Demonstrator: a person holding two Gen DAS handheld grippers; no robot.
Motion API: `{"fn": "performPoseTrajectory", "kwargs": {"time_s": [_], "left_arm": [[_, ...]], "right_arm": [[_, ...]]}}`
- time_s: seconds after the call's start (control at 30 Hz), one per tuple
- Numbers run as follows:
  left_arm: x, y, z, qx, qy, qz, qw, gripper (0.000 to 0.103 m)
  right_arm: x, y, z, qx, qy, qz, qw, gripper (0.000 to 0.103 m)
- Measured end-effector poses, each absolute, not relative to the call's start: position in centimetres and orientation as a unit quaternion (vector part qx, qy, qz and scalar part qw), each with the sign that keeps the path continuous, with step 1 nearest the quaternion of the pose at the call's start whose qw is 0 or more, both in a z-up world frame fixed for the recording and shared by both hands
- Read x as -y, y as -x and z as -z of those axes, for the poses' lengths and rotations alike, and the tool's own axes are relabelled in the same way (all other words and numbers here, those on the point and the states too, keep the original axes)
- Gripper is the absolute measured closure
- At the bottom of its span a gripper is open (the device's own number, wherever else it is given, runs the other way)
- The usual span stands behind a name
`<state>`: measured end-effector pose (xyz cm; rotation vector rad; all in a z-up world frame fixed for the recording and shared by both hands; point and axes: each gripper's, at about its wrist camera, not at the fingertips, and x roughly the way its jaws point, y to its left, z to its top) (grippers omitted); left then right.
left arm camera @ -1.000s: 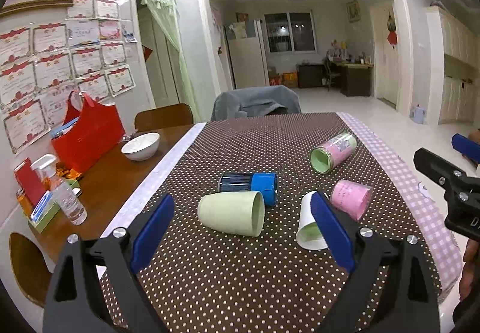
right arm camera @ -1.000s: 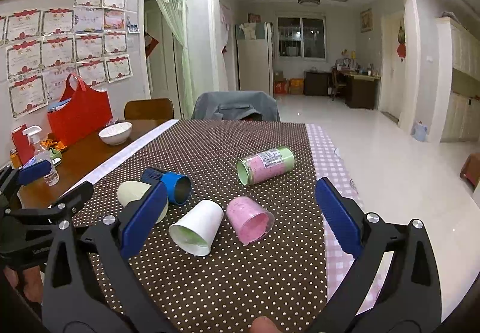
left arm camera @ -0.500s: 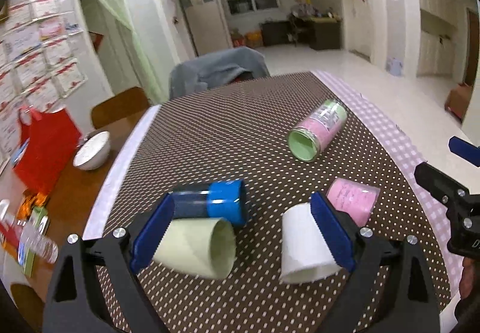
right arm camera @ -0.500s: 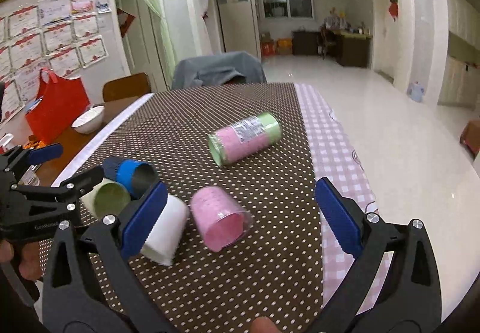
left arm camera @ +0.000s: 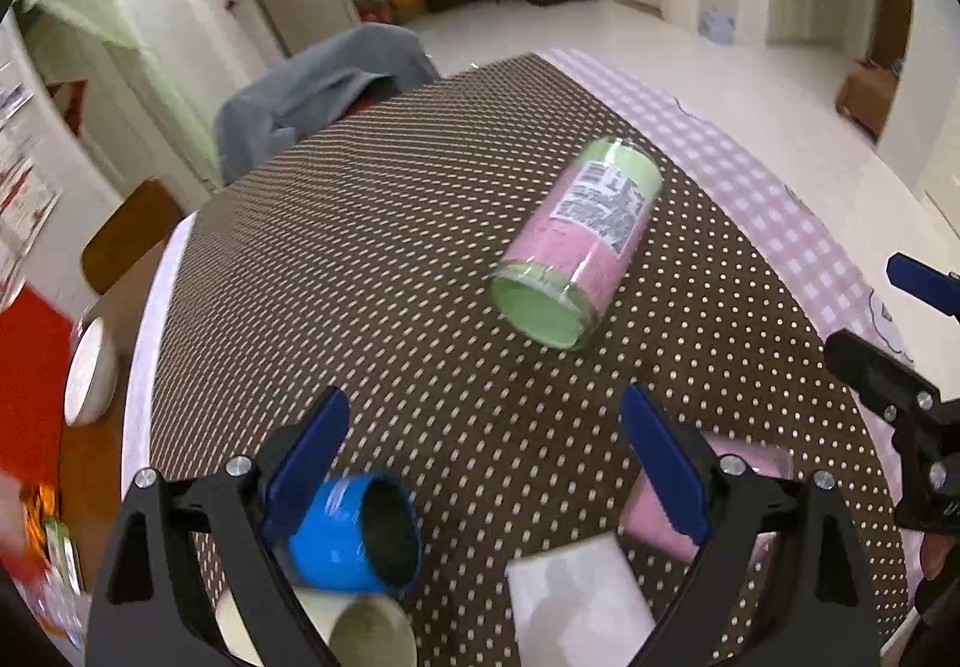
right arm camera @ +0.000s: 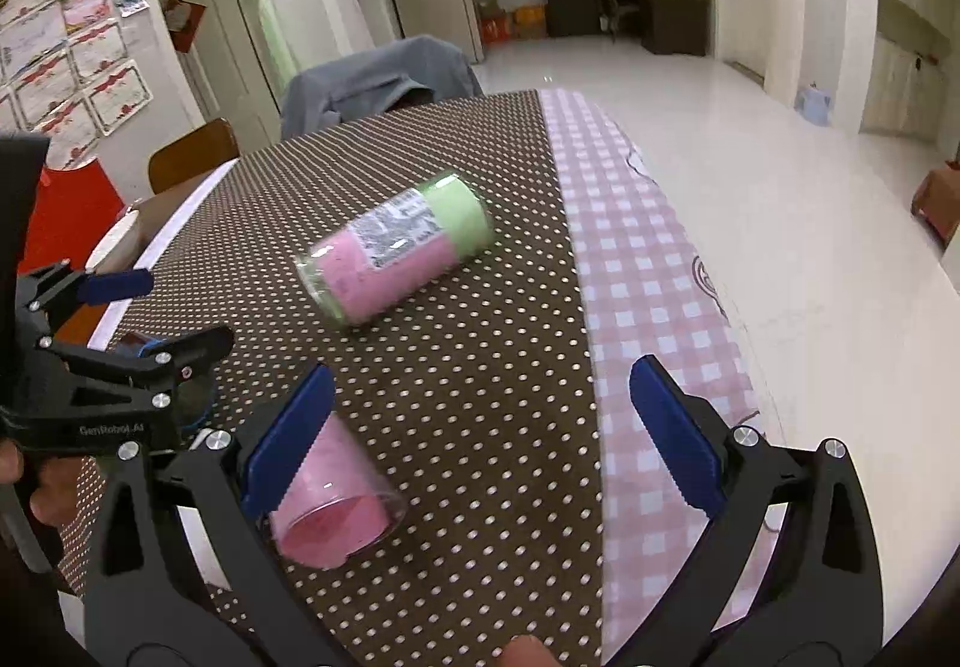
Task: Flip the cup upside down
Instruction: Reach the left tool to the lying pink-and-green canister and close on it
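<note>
Several cups lie on their sides on a brown dotted tablecloth [left arm camera: 390, 259]. A pink and green cup [left arm camera: 573, 247] lies ahead in both views [right arm camera: 399, 253]. A blue cup [left arm camera: 354, 535], a pale green cup [left arm camera: 372, 634], a white cup [left arm camera: 576, 607] and a pink cup [left arm camera: 750, 487] lie near my left gripper [left arm camera: 486, 457], which is open and empty above them. My right gripper [right arm camera: 474, 433] is open and empty, its left finger over the pink cup [right arm camera: 336, 505].
A white bowl [left arm camera: 90, 373] and a red bag [left arm camera: 30, 379] sit on the wooden table at the left. A chair with a grey cloth [left arm camera: 318, 84] stands at the far end. The pink checked edge [right arm camera: 648, 307] drops to the floor on the right.
Both grippers have moved forward and tilted down over the table. The cups have slid toward the bottom of both views and the pink and green cup is closer.
</note>
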<state>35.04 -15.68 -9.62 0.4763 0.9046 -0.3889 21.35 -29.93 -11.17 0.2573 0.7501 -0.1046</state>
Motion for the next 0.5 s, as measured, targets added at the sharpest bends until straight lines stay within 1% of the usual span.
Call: {"fn": "performPoseTrajectory", "kwargs": {"time_s": [0.2,0.33,0.5], "left_arm": [[19.8,-38.2,10.6,-0.452,-0.277,0.243,0.812,0.013],[22.6,-40.5,12.2,-0.471,-0.311,0.260,0.783,0.013],[24.5,-43.0,14.0,-0.498,-0.321,0.265,0.761,0.013]], "right_arm": [[31.8,-22.7,12.4,-0.380,-0.145,0.060,0.912,0.006],[32.7,-23.2,13.2,-0.387,-0.155,0.064,0.907,0.006],[33.8,-23.6,13.7,-0.391,-0.169,0.071,0.902,0.006]]}}
